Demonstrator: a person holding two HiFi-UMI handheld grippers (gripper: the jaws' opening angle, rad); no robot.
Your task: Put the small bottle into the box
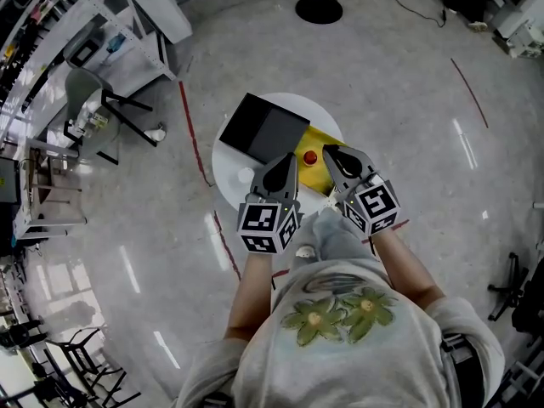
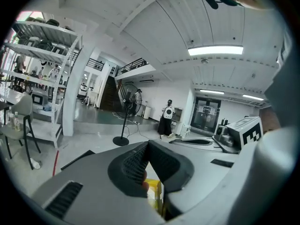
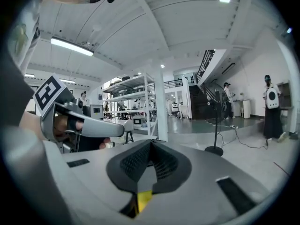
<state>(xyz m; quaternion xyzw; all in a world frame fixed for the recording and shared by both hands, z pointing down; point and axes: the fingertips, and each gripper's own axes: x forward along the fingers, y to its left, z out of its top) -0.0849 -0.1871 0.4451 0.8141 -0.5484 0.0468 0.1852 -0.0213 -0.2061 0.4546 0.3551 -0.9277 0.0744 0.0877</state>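
1. Small bottle [image 1: 310, 156], red-topped, is seen within the outline of the yellow box [image 1: 314, 175].
2. Left gripper [image 1: 285, 161] is held just beside the box, jaws pressed together, empty.
3. Right gripper [image 1: 331, 153] is held over the box, jaws pressed together, empty.

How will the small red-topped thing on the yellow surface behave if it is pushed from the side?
The red-topped thing looks small beside the black box, so it is probably light and would slide easily. From above it seems round, so once tipped it may roll across the round table. Its material cannot be told.
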